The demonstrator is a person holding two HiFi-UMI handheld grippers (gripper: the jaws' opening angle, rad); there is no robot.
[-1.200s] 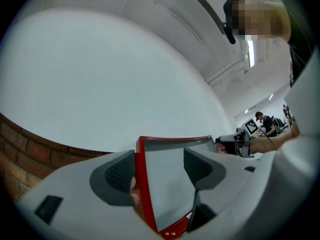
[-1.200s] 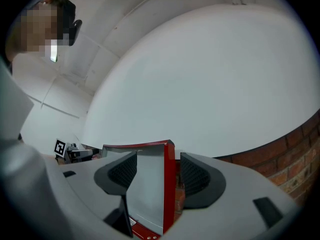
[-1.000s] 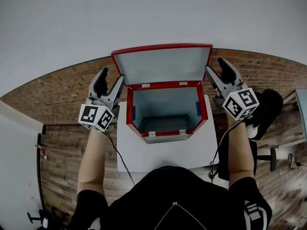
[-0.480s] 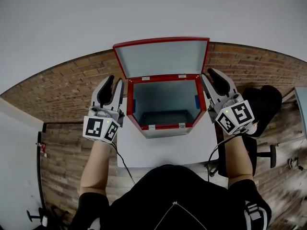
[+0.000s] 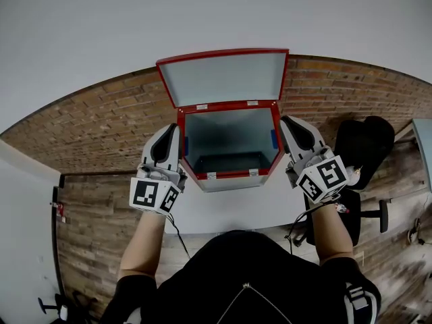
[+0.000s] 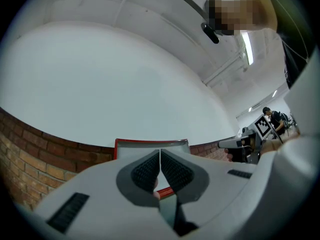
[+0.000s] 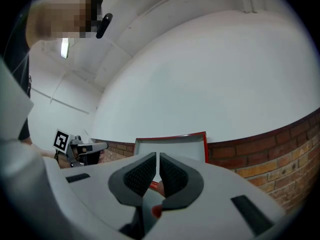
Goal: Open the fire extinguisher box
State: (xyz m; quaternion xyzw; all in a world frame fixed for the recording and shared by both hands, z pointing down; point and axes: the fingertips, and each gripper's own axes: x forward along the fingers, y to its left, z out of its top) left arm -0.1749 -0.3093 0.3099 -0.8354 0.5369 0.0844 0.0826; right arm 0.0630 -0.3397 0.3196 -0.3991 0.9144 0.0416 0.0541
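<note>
flanking open box (image 5: 233, 181) on table (image 5: 229, 211), lid (image 5: 223, 78) up.
closing right gripper (image 5: 295, 128) on nothing, left gripper (image 5: 167, 135) pinched empty; looks done, so back both off sideways without knocking lid.

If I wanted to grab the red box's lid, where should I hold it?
I'd pinch the lid by its red top edge, coming down from above. It stands open behind the box, hinged at the bottom, so that edge is free and looks thin enough for jaws to straddle.
</note>
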